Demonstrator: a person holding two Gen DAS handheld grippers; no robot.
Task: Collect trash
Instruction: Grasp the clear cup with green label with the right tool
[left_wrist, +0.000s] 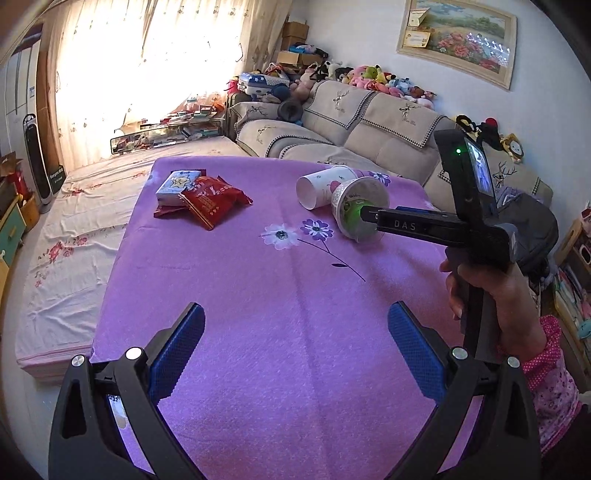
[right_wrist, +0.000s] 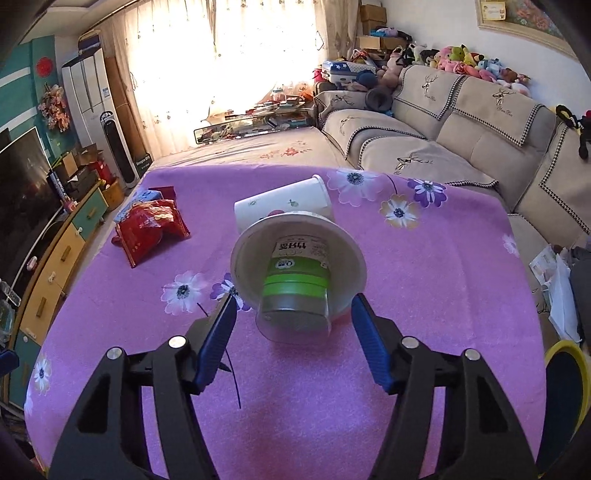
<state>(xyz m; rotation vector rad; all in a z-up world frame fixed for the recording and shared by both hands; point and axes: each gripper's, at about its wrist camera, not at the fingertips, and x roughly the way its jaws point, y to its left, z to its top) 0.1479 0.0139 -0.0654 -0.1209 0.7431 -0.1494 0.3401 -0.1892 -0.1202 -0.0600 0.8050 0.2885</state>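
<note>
Right wrist view is showing you the yogurt tub (right_wrist: 297, 284) lying on its side on the purple floral cloth of the counter (right_wrist: 443, 295), base w/ green band facing you, its wide rim partly hiding the white paper cup (right_wrist: 284, 203) behind it. Your right tool (right_wrist: 293, 332) is sitting w/ jaws partway open, blue ribbed pads flanking the tub's base but not touching it, nothing gripped. Label text is too blurred to read. Crinkly red snack bag (right_wrist: 149, 225) is lying well left, covering most of a blue-white pack (right_wrist: 142, 197). In the left wrist view your left tool (left_wrist: 295, 332) is hovering wide open over bare cloth, empty, well short of the trash; your right hand (left_wrist: 491, 295) is cut off at the pink sleeve.
</note>
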